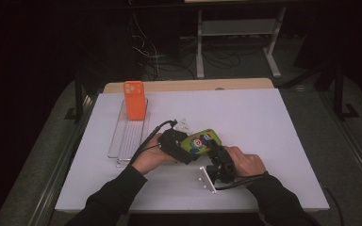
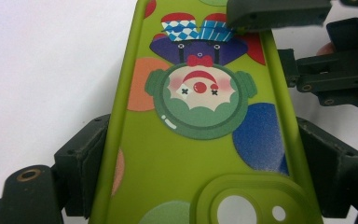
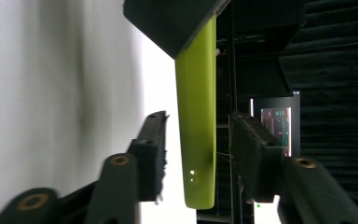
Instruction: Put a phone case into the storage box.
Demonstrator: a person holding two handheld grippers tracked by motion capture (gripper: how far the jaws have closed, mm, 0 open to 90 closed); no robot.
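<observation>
In the left gripper view the green case [image 2: 200, 154] runs off the top and bottom edges, and its camera cutout is cut through at the bottom. My left tool [image 2: 200, 186] grips its long sides, so those edges are covered. My right tool's [image 3: 198, 154] jaw hides the case's far corner there. In the right gripper view I see the case edge-on, its top end behind my left tool. From above, my hands [image 1: 153, 155] cover part of the case, and its picture is too small to read.

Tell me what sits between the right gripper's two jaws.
In the right gripper view, the green phone case stands edge-on between the right gripper jaws, with a gap on each side.
</observation>
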